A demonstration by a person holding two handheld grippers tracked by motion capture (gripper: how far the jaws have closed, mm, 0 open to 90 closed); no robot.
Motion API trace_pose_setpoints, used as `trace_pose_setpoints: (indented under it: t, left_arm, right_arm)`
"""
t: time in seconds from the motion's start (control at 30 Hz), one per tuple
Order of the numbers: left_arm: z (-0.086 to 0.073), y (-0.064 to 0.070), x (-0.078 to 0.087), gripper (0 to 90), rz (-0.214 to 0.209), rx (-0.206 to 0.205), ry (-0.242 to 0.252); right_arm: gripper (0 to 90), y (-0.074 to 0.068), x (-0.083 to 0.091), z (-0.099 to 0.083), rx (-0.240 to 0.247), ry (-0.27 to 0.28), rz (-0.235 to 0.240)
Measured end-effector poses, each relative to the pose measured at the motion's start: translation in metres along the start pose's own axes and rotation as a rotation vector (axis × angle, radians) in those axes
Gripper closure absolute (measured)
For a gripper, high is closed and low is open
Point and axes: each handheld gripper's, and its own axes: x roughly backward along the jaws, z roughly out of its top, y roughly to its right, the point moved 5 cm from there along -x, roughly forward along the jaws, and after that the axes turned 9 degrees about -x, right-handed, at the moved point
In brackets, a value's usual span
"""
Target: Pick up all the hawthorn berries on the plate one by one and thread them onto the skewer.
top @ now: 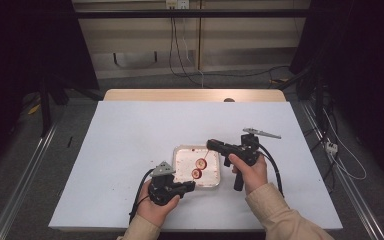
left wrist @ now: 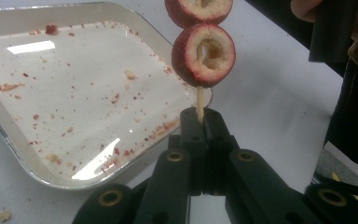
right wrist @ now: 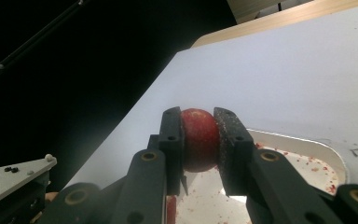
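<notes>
A thin wooden skewer (left wrist: 199, 100) stands up from my left gripper (left wrist: 200, 120), which is shut on its lower end. Two red, cored fruit pieces are threaded on it, one (left wrist: 203, 55) below the other (left wrist: 198, 9). In the high view the left gripper (top: 193, 184) sits at the tray's near edge and the skewered fruit (top: 199, 168) hangs over the tray. My right gripper (right wrist: 198, 120) is shut on a third red fruit (right wrist: 198, 140). It hovers over the tray's far right corner (top: 210, 145), close to the skewer's upper end.
A shallow metal tray (top: 182, 152) smeared with red crumbs lies mid-table on the white cover (top: 130, 130). Crumbs also dot the tray floor (left wrist: 51, 93). The table's wooden far edge (top: 195, 95) shows beyond the cover. Dark floor and cables surround the table.
</notes>
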Motion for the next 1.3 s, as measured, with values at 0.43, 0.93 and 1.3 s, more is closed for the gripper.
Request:
trace_pose_setpoints:
  t: [0.43, 0.93, 1.3]
  left_arm:
    - [-0.0003, 0.0007, 0.0019, 89.5, 0.02, -0.013, 0.014]
    - [0.0008, 0.0008, 0.0003, 89.5, 0.004, -0.003, 0.004]
    - [0.0023, -0.0017, 0.0027, 89.6, 0.038, 0.001, 0.024]
  right_arm:
    - [74.2, -0.0055, -0.0041, -0.004, -0.028, 0.006, 0.03]
    - [74.2, -0.0069, -0.0043, -0.0029, -0.053, 0.007, 0.038]
    - [74.4, -0.0084, -0.0061, -0.005, -0.037, 0.013, 0.036]
